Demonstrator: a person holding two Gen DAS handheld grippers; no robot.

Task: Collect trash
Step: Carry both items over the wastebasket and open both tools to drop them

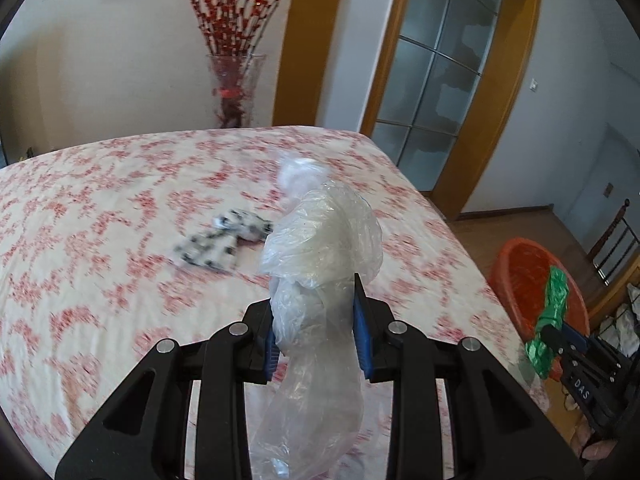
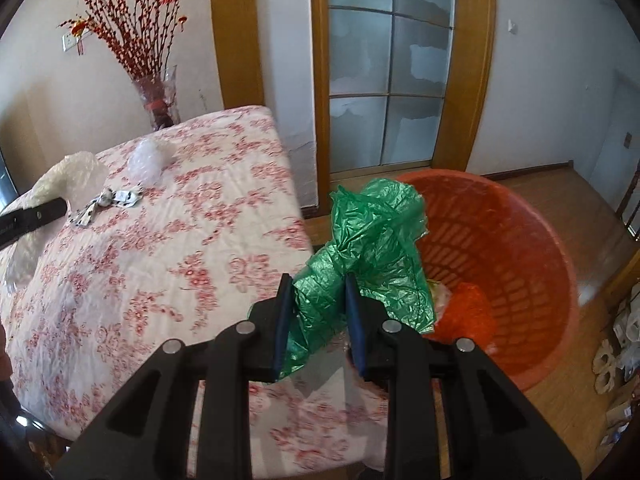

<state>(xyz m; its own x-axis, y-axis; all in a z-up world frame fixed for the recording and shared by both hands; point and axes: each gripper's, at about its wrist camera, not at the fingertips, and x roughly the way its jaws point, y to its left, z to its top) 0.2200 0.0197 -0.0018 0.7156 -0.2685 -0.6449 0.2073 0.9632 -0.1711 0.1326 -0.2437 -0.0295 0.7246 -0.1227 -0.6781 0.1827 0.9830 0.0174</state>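
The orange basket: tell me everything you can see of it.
The orange basket is a round plastic tub with slotted, lattice-like walls and a plain rim, standing on the wooden floor beside the table's corner. It is tilted toward the right wrist camera. Some pale and orange scraps lie at its bottom. The green bag hangs before its near rim; contact is unclear.

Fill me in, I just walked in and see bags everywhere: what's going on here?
A person is clearing trash off the floral table. The left gripper is clamped on a clear plastic bag; the right gripper holds a green plastic bag beside the orange basket. A patterned scrap remains on the table.
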